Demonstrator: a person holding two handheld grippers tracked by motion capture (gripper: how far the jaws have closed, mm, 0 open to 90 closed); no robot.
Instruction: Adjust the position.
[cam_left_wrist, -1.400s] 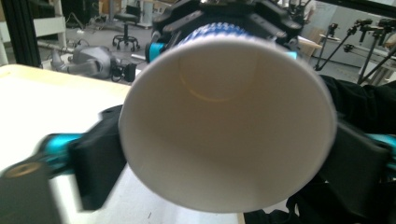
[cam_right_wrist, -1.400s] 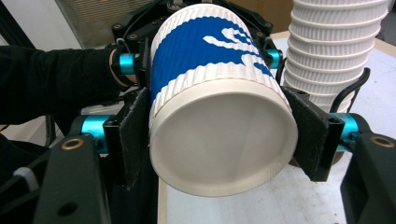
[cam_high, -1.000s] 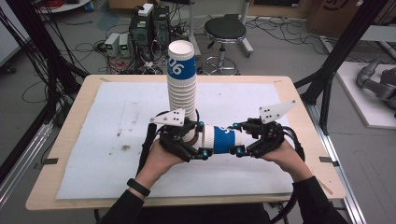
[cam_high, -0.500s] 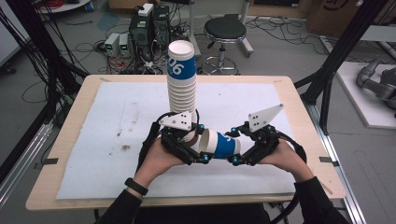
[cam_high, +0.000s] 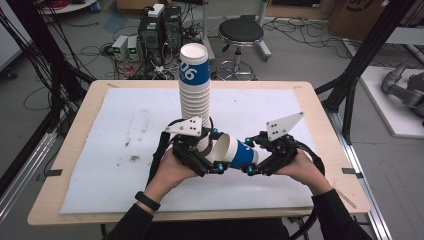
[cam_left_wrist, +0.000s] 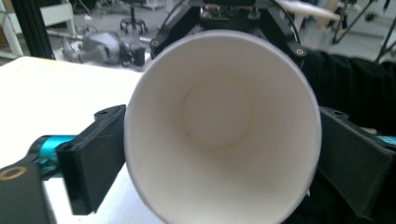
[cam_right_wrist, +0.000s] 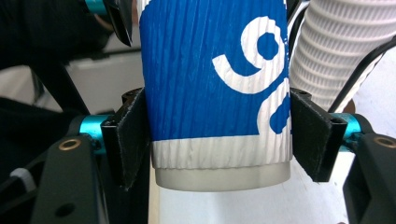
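High view: a wooden table (cam_high: 320, 107) carries a white mat (cam_high: 100, 165), stained with a few dark spots at its left. A tall stack of ribbed white paper cups (cam_high: 195, 95) stands upright near the middle, its top cup banded blue with white digits. Just in front of the stack, 1 blue-and-white paper cup (cam_high: 235, 151) lies on its side in the air between 2 grippers, its open mouth facing left. The left gripper (cam_high: 209, 155) sits at the mouth end, right beside the base of the stack; the right gripper (cam_high: 254, 159) is at the cup's base end. A black stool (cam_high: 241, 34) and computer boxes (cam_high: 160, 27) stand on the floor beyond the far edge.

Left gripper view: the cup's white interior faces the camera, its round bottom visible deep inside. The 2 black jaws stand wide, 1 at each side of the rim and touching it, so this gripper has hold of the cup at its mouth. The right gripper appears behind the cup.

Right gripper view: the 2 jaws press the cup's lower wall from both sides, partly open to the cup's width and holding it. The ribbed stack rises just to the right.
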